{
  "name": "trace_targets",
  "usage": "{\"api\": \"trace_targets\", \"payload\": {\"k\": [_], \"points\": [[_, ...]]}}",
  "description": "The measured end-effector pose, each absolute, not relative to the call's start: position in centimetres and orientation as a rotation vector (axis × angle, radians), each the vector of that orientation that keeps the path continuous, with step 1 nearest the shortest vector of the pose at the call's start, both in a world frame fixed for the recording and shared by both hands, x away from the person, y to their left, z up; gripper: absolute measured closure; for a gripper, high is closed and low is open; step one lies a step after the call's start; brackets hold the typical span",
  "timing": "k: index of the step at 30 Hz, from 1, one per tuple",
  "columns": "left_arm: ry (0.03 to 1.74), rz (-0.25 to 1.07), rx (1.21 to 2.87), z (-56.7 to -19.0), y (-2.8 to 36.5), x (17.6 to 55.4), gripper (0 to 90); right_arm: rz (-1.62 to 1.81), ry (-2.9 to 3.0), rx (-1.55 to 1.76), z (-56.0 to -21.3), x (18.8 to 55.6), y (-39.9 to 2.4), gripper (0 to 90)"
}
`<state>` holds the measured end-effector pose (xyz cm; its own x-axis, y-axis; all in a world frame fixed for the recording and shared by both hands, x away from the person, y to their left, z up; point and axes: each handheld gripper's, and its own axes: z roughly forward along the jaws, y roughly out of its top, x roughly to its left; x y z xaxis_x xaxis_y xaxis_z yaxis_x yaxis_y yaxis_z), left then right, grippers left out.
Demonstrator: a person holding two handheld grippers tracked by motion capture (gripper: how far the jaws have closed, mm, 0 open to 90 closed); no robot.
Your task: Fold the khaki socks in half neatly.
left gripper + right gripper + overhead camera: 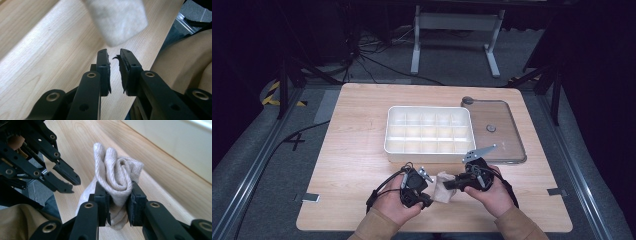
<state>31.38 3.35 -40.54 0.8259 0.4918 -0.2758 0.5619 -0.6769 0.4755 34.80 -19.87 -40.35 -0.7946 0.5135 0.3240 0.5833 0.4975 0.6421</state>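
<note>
Right tongs [117, 202] clamp a rolled beige sock [117, 176] above the counter's [357, 135] near edge; left tongs [114, 56], narrowly parted, hold nothing. No readable writing.

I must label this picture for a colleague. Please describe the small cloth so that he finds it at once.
On the wooden table, look in front of the white tray, at the near edge between the two hands. The rolled beige cloth sits clamped in the right gripper; it is the one soft, pale thing among black tools.

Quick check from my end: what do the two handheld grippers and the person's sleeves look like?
Both the left gripper and the right gripper are black, with linked jaw arms and brass-coloured rivets. A grey three-cornered plate tops the right one. Black cables trail from the left. The sleeves are tan.
</note>
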Motion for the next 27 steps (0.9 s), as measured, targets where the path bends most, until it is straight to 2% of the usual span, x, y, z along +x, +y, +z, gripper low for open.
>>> {"api": "trace_targets", "payload": {"k": [27], "points": [[0.859, -0.119, 2.407, -38.3, 6.6, 32.5, 75.7, -1.293, -2.663, -1.104, -37.9, 35.1, -24.0, 73.1]]}}
